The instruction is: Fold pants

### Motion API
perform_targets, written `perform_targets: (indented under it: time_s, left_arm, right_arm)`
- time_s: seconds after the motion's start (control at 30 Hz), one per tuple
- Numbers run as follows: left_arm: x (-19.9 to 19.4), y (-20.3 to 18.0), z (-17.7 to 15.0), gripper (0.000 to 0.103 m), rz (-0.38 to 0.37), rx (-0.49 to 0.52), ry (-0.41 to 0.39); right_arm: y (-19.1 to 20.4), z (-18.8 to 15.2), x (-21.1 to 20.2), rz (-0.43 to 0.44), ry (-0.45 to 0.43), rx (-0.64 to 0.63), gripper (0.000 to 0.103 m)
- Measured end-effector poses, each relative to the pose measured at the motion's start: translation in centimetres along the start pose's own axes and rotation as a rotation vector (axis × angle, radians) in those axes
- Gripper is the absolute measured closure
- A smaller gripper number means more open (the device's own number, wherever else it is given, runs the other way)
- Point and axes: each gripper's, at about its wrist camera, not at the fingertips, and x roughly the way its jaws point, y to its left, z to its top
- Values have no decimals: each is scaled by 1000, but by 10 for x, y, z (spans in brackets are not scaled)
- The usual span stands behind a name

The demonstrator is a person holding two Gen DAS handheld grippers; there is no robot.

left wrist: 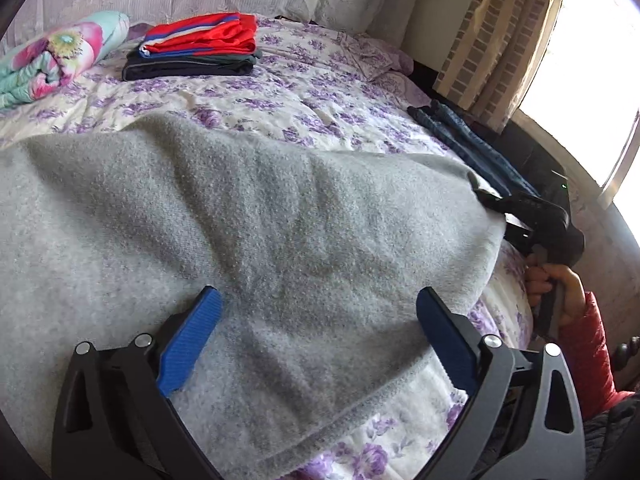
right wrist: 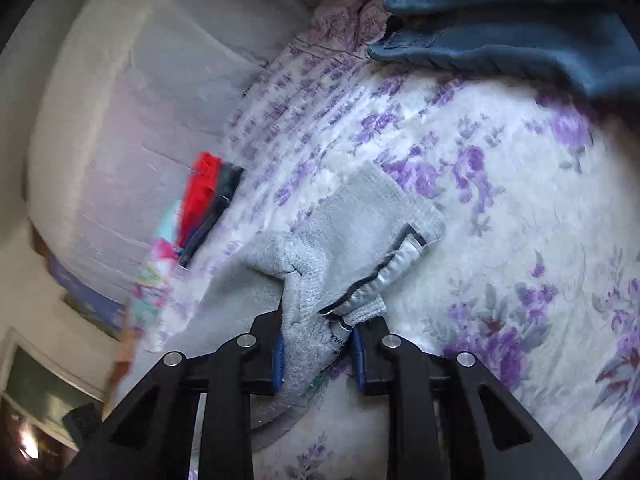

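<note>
Right claw pinches grey pants — jeans, folded stack nearby.

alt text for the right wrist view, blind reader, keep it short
The right gripper is shut on a bunched end of the grey pants, which trail away over a purple-flowered bedspread. Blue jeans lie at the far edge, and a red-topped stack of folded clothes sits left, blurred.

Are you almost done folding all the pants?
Partly. A stack of folded red and dark clothes already sits on the purple-flowered bedspread. The fuzzy grey pants are in hand: the right gripper pinches one end, while the left gripper is open above them. The blue jeans still lie unfolded.
</note>
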Motion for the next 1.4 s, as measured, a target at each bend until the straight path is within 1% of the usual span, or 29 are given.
perform_targets:
  time_s: [0.07, 0.13, 0.2, 0.23, 0.33, 0.37, 0.43, 0.47, 0.53, 0.57, 0.6, 0.63, 0.67, 0.73, 0.8, 0.83, 0.9, 0.93, 0.97, 1.0, 1.03, 1.1, 1.13, 1.17, 1.23, 1.27, 1.3, 1.37, 1.4]
  left_arm:
    - [-6, 0, 6, 7, 2, -41, -5]
    - [-11, -4, 20, 7, -53, -84, -6]
    - [-10, -17, 38, 7, -76, -78, -8]
    - [-6, -27, 47, 7, -66, -62, -10]
    - [14, -55, 60, 7, -6, 12, -8]
    - [28, -62, 60, 7, 28, 42, 13]
    - [69, -66, 50, 7, 138, 91, 93]
    - [85, -64, 40, 6, 186, 118, 103]
    - [76, -71, 38, 7, 213, 143, 72]
    - [68, -71, 42, 7, 184, 105, 68]
    - [63, -70, 45, 7, 132, 70, 68]
    - [57, -71, 50, 7, 42, 19, 77]
    - [57, -73, 55, 7, 11, 4, 87]
    - [62, -89, 67, 7, 5, 28, 96]
    - [78, -106, 77, 6, 38, 66, 100]
    - [92, -111, 79, 6, 65, 84, 123]
    - [129, -115, 70, 4, 157, 120, 197]
    - [133, -120, 61, 4, 211, 174, 150]
    - [128, -126, 57, 5, 229, 202, 122]
    - [117, -129, 55, 5, 224, 211, 103]
    - [109, -126, 55, 5, 191, 193, 98]
    - [84, -109, 54, 5, 85, 117, 85]
    - [70, -94, 53, 5, 65, 80, 71]
    - [58, -79, 51, 5, 76, 56, 58]
    - [34, -41, 46, 5, 160, 9, 42]
    - [22, -19, 43, 5, 206, -33, 41]
    - [6, 13, 37, 5, 247, -108, 35]
    - [-19, 61, 25, 5, 262, -246, 12]
    - [-33, 82, 18, 6, 239, -306, -8]
  right_arm:
    - [10, -1, -5, -50, -15, -71, 71]
    - [12, -4, -1, -79, -21, -93, 69]
    - [9, -1, -2, -58, -21, -82, 69]
    - [6, -1, -3, -42, -23, -71, 68]
    - [2, -3, -5, -5, -31, -61, 66]
    - [2, -2, -6, -1, -32, -61, 65]
    - [4, -3, -4, 6, -30, -66, 62]
    - [4, -3, -3, 13, -29, -70, 59]
    - [7, -3, -3, 19, -27, -78, 57]
    - [7, -3, -2, 20, -26, -79, 57]
    - [7, -3, -2, 21, -26, -79, 56]
    - [7, -3, -2, 21, -25, -80, 56]
    - [8, -3, -2, 20, -25, -81, 56]
    - [8, -3, -2, 20, -25, -81, 55]
    - [8, -4, -2, 21, -26, -80, 55]
    - [8, -4, -2, 24, -26, -80, 54]
    - [10, -4, -2, 33, -25, -82, 52]
    - [10, -4, -2, 39, -23, -84, 50]
    - [11, -4, -2, 45, -21, -87, 47]
    - [12, -4, -2, 54, -20, -90, 46]
    - [12, -4, -3, 63, -18, -93, 43]
    - [13, -4, -3, 83, -11, -100, 38]
    - [14, -4, -3, 93, -6, -107, 36]
    - [15, -4, -3, 96, -4, -110, 36]
    - [16, -4, -4, 91, -3, -105, 35]
    - [16, -3, -4, 88, -6, -102, 35]
    - [16, -4, -5, 83, -10, -100, 35]
    - [18, -5, -5, 66, -19, -101, 37]
    - [18, -5, -5, 53, -19, -103, 38]
